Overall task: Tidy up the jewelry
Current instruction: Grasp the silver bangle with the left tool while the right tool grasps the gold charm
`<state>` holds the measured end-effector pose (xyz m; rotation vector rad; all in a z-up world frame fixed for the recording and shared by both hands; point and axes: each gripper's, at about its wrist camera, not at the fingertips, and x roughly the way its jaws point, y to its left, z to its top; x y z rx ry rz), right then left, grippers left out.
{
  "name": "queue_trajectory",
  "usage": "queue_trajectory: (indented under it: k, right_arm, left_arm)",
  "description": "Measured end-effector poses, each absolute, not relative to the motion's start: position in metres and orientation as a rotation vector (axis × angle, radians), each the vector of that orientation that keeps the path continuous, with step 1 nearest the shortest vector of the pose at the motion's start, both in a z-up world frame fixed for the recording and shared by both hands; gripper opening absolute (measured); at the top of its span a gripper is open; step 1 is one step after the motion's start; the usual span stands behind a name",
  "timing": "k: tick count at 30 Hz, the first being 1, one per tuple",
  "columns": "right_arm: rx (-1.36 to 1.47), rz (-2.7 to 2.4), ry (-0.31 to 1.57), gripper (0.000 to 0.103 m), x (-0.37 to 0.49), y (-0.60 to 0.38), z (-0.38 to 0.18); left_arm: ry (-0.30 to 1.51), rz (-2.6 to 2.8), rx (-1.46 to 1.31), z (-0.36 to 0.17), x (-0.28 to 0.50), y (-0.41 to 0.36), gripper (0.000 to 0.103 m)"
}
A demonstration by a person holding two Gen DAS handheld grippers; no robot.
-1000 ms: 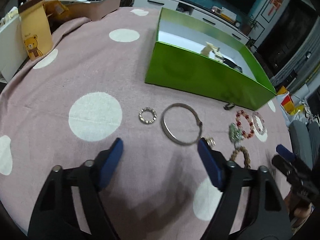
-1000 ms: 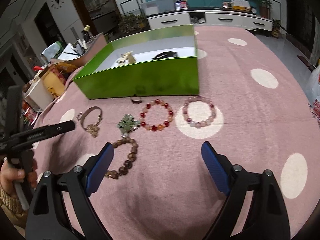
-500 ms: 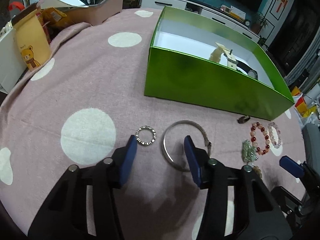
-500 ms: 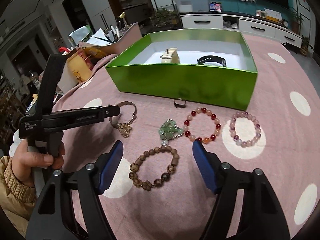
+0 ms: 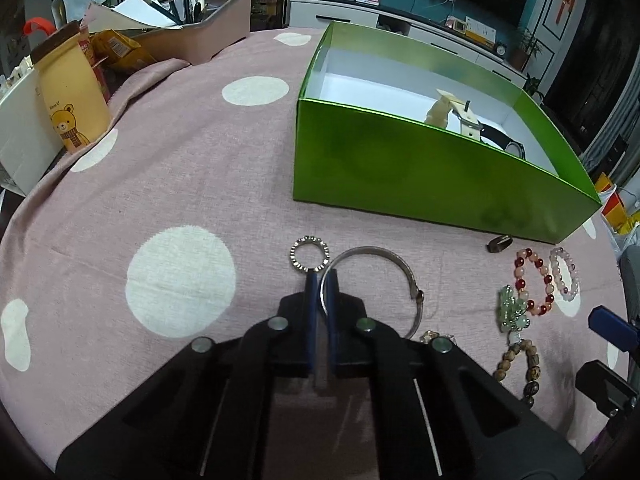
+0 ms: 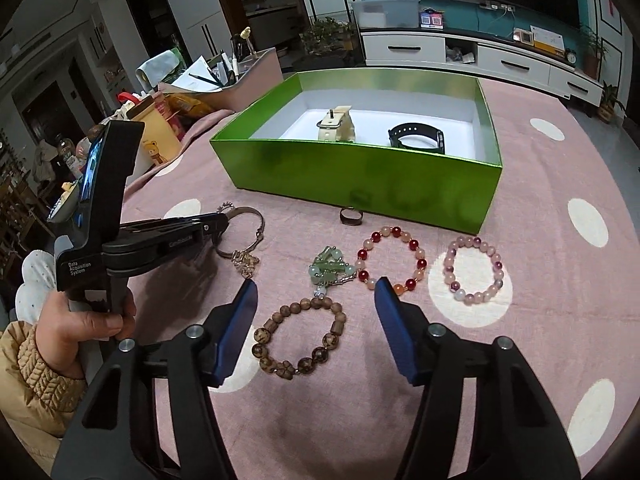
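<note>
While left tool (image 5: 321, 280) pinches thin open-ended silver bangle (image 5: 376, 254), right tool (image 6: 316, 300) gapes wide over wooden bead bracelet (image 6: 298, 336)

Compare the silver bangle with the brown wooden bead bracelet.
The silver bangle is a thin, smooth metal band; the wooden bead bracelet is a string of chunky brown beads. The bangle's near rim sits between the nearly shut jaws of the left gripper; the bead bracelet lies ungripped between the open jaws of the right gripper. The bangle looks wider across. Both are ring-shaped and lie on the pink tablecloth, outside the green box.
</note>
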<state>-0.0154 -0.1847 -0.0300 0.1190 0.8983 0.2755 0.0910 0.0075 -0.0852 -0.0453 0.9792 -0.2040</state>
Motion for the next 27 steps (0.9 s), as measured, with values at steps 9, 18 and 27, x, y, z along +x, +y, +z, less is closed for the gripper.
queue_trajectory:
  k: [9,18,27]
  right_arm:
    - [0.096,0.274,0.93,0.055,-0.013,-0.175,-0.034]
    - [0.067,0.292,0.938,0.055,-0.009,-0.156,-0.04]
    - [-0.017,0.371,0.94,0.055,0.0,-0.122,-0.052]
  left_arm:
    - [0.938,-0.217,-0.106,-0.082,0.077,0.007,0.004]
    - [0.921,-0.274,-0.123,-0.073,0.073,0.017,0.004]
    - [0.899,-0.315,-0.197,-0.057,0.075,0.049,0.004]
